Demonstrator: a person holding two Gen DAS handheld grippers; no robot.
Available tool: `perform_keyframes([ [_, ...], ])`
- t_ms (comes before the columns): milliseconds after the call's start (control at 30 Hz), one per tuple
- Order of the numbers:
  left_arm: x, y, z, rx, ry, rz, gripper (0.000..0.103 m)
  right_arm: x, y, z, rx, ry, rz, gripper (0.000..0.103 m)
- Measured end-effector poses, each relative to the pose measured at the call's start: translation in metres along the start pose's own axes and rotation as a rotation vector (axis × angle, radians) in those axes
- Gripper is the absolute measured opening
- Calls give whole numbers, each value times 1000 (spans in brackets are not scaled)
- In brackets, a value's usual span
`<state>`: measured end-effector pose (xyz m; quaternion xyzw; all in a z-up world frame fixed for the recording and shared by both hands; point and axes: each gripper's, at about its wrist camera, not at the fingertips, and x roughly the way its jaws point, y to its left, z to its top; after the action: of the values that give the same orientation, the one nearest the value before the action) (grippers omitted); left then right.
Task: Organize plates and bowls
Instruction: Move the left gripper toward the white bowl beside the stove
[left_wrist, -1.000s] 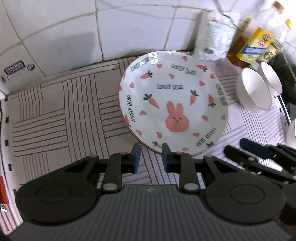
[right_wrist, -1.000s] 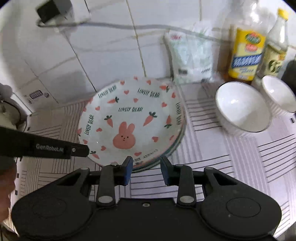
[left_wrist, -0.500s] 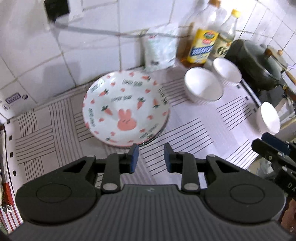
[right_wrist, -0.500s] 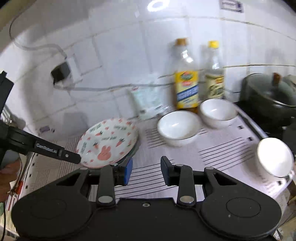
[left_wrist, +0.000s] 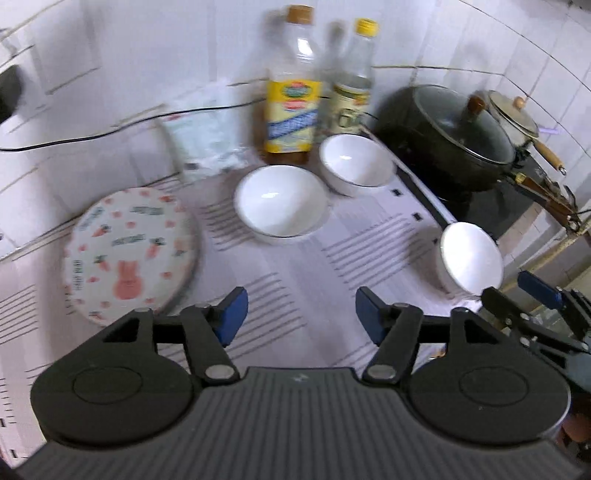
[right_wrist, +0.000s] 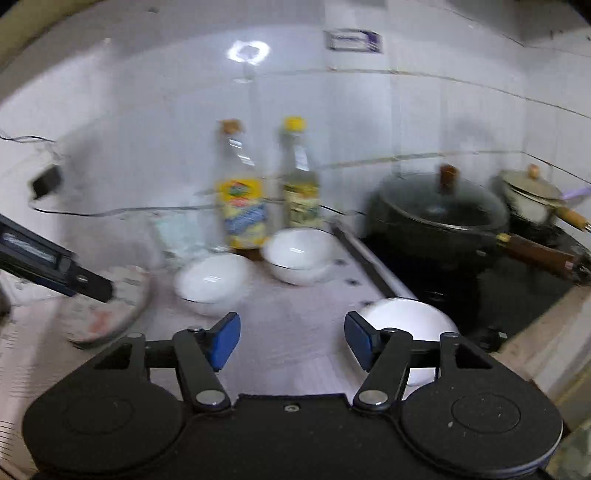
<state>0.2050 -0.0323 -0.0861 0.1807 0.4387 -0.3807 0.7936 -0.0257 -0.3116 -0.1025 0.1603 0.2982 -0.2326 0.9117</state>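
Note:
A stack of rabbit-and-carrot plates (left_wrist: 129, 251) sits at the left of the striped mat; it is blurred in the right wrist view (right_wrist: 107, 310). Two white bowls stand at the back, one larger (left_wrist: 280, 199) (right_wrist: 210, 280) and one smaller (left_wrist: 354, 162) (right_wrist: 299, 254). A third white bowl (left_wrist: 469, 258) (right_wrist: 410, 321) sits at the mat's right edge by the stove. My left gripper (left_wrist: 299, 314) is open and empty above the mat. My right gripper (right_wrist: 291, 339) is open and empty, its right finger just in front of the third bowl; it also shows at the right edge of the left wrist view (left_wrist: 535, 306).
Two oil bottles (left_wrist: 291, 92) (left_wrist: 354, 81) and a plastic bag (left_wrist: 203, 136) stand against the tiled wall. A black lidded pot (left_wrist: 450, 136) and a small saucepan (left_wrist: 513, 118) sit on the stove at right. A cable runs along the wall.
Both grippers have opened wide. Both have pulled back and swung right, away from the plate stack, so the bowls and stove now fill the views.

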Motion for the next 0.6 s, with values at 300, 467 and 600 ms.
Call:
perform_keyframes([
  [300, 50, -71, 6, 25, -5, -38, 89, 30, -84, -22, -69, 59, -6, 88],
  [467, 88, -90, 5, 9, -7, -59, 91, 49, -101, -38, -103, 75, 2, 93],
  [600, 112, -105, 4, 21, -3, -63, 91, 69, -105, -54, -182, 72, -1, 94],
])
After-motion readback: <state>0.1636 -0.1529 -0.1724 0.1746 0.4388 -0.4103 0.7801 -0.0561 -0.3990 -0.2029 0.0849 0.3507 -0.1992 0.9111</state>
